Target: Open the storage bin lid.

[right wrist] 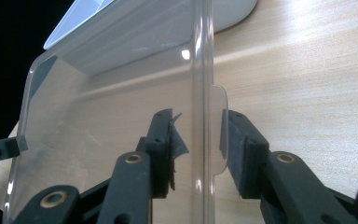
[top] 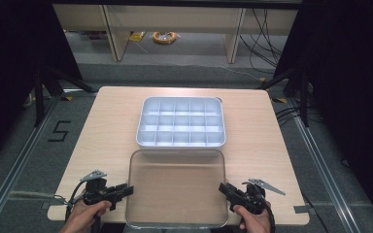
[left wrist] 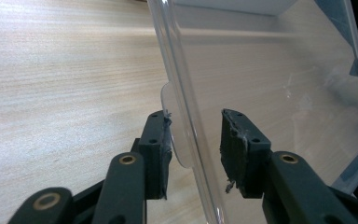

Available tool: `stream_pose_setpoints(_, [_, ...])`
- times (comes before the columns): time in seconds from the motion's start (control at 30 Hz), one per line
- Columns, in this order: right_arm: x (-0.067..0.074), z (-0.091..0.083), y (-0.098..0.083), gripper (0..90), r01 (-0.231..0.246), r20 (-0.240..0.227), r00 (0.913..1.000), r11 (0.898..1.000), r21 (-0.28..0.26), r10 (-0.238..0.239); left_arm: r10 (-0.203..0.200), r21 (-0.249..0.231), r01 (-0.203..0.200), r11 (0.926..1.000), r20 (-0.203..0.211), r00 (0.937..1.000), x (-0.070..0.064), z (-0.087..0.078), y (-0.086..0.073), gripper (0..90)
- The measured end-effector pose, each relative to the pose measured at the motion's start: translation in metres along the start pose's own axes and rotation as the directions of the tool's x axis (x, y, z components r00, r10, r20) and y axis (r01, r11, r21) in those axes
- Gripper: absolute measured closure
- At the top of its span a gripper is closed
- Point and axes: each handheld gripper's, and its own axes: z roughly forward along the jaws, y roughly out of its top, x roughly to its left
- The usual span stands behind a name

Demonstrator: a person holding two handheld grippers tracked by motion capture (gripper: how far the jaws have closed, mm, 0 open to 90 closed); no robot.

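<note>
A clear plastic lid (top: pixel 177 187) lies flat on the near part of the table, just in front of a white compartment tray (top: pixel 179 144). My left gripper (top: pixel 127 191) stands open at the lid's left edge. In the left gripper view the gripper (left wrist: pixel 193 128) straddles the lid (left wrist: pixel 270 70) rim and its small tab, with a gap on both sides. My right gripper (top: pixel 222 188) stands open at the lid's right edge. In the right gripper view the gripper (right wrist: pixel 198 128) has the lid (right wrist: pixel 121 93) rim and tab between its jaws, unclamped.
The tray's several compartments look empty. The wooden table (top: pixel 109 126) has bare room to the left and right of the tray and lid. The lid's near edge reaches the table's front edge. Dark floor and table legs lie beyond the far edge.
</note>
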Motion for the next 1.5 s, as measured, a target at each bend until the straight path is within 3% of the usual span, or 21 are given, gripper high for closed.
stream_pose_setpoints(0.03, [0.002, 0.002, -0.001, 64.8, -0.044, 0.0, 0.9991, 0.999, 0.0, 0.044, 0.005, 0.007, -0.005, 1.0, -0.001, 1.0, 0.001, 0.0, 0.0, 61.6])
stream_pose_setpoints(0.07, [-0.002, 0.003, -0.001, 64.7, 0.013, 0.012, 0.9998, 1.0, -0.005, -0.013, 0.006, 0.007, -0.006, 1.0, -0.002, 1.0, 0.0, 0.001, 0.0, 61.6])
stream_pose_setpoints(0.1, [0.0, 0.003, -0.001, 64.5, -0.029, 0.008, 0.9996, 1.0, 0.009, 0.029, 0.008, 0.012, -0.008, 0.9999, -0.005, 1.0, 0.0, 0.001, 0.0, 61.4])
stream_pose_setpoints(0.27, [-0.004, 0.004, -0.001, 64.1, 0.007, 0.001, 1.0, 1.0, 0.012, -0.007, -0.002, 0.019, 0.002, 0.9998, -0.008, 1.0, 0.001, 0.003, 0.0, 60.9])
stream_pose_setpoints(0.3, [-0.002, 0.004, -0.001, 63.9, -0.028, 0.008, 0.9996, 0.999, 0.021, 0.028, -0.005, 0.02, 0.005, 0.9998, -0.007, 1.0, 0.001, 0.004, 0.0, 60.7])
stream_pose_setpoints(0.37, [-0.007, 0.007, -0.002, 63.4, 0.01, 0.014, 0.9998, 1.0, 0.02, -0.01, -0.004, 0.03, 0.004, 0.9995, -0.013, 0.9999, 0.001, 0.006, 0.0, 60.0])
stream_pose_setpoints(0.4, [-0.004, 0.007, -0.002, 63.1, -0.029, 0.013, 0.9995, 0.999, 0.036, 0.029, -0.008, 0.035, 0.009, 0.9994, -0.013, 0.9999, 0.001, 0.007, 0.0, 59.6])
stream_pose_setpoints(0.43, [-0.004, 0.007, -0.002, 62.7, -0.028, 0.021, 0.9994, 0.999, 0.04, 0.027, -0.006, 0.041, 0.006, 0.9991, -0.007, 1.0, 0.002, 0.008, 0.0, 59.5])
stream_pose_setpoints(0.47, [-0.008, 0.009, -0.001, 62.6, 0.015, 0.027, 0.9995, 1.0, 0.027, -0.015, -0.013, 0.04, 0.013, 0.9991, -0.005, 0.9999, 0.002, 0.009, 0.0, 59.5])
stream_pose_setpoints(0.63, [-0.005, 0.008, 0.0, 62.1, -0.045, 0.027, 0.9987, 0.998, 0.044, 0.044, -0.026, 0.051, 0.026, 0.9983, -0.003, 0.9997, 0.003, 0.012, 0.001, 58.8])
stream_pose_setpoints(0.67, [-0.01, 0.009, 0.0, 62.0, 0.011, 0.033, 0.9994, 0.999, 0.042, -0.012, -0.025, 0.054, 0.025, 0.9982, -0.002, 0.9997, 0.003, 0.012, 0.001, 58.4])
stream_pose_setpoints(0.7, [-0.006, 0.009, 0.0, 61.9, -0.037, 0.033, 0.9988, 0.998, 0.052, 0.036, -0.016, 0.049, 0.016, 0.9987, 0.015, 0.9998, 0.004, 0.013, 0.001, 58.1])
stream_pose_setpoints(0.73, [-0.008, 0.01, 0.0, 61.7, -0.001, 0.032, 0.9995, 0.999, 0.046, -0.001, -0.024, 0.057, 0.024, 0.9981, -0.007, 0.9997, 0.003, 0.012, 0.0, 57.8])
stream_pose_setpoints(0.8, [-0.006, 0.011, -0.001, 61.1, -0.014, 0.044, 0.999, 0.998, 0.054, 0.011, -0.019, 0.055, 0.02, 0.9983, -0.013, 0.9997, 0.003, 0.012, 0.0, 57.3])
stream_pose_setpoints(0.9, [-0.008, 0.014, -0.001, 60.6, 0.018, 0.044, 0.9988, 0.998, 0.059, -0.021, -0.014, 0.063, 0.015, 0.9979, -0.02, 0.9997, 0.003, 0.012, 0.0, 56.6])
stream_pose_setpoints(1.07, [-0.003, 0.014, -0.001, 60.2, -0.036, 0.041, 0.9986, 0.997, 0.072, 0.033, -0.006, 0.067, 0.007, 0.9977, -0.024, 0.9997, 0.003, 0.013, 0.0, 55.5])
stream_pose_setpoints(1.1, [-0.008, 0.015, 0.0, 60.1, 0.022, 0.045, 0.9987, 0.998, 0.066, -0.025, -0.005, 0.068, 0.006, 0.9977, -0.027, 0.9996, 0.003, 0.014, 0.0, 54.7])
stream_pose_setpoints(1.2, [-0.008, 0.016, 0.0, 59.8, 0.024, 0.05, 0.9984, 0.997, 0.068, -0.028, 0.002, 0.071, 0.0, 0.9974, -0.027, 0.9996, 0.003, 0.015, 0.0, 54.3])
stream_pose_setpoints(1.27, [-0.004, 0.017, -0.001, 59.5, -0.034, 0.057, 0.9979, 0.996, 0.079, 0.029, 0.006, 0.073, -0.004, 0.9973, -0.033, 0.9994, 0.002, 0.015, 0.001, 54.1])
stream_pose_setpoints(1.33, [-0.008, 0.017, 0.0, 58.8, 0.011, 0.058, 0.9982, 0.996, 0.084, -0.016, 0.016, 0.076, -0.013, 0.997, -0.037, 0.9992, 0.001, 0.016, 0.001, 53.6])
stream_pose_setpoints(1.5, [-0.008, 0.02, 0.0, 57.0, 0.025, 0.067, 0.9973, 0.997, 0.079, -0.031, 0.034, 0.081, -0.03, 0.9962, -0.045, 0.9984, -0.002, 0.017, 0.002, 49.7])
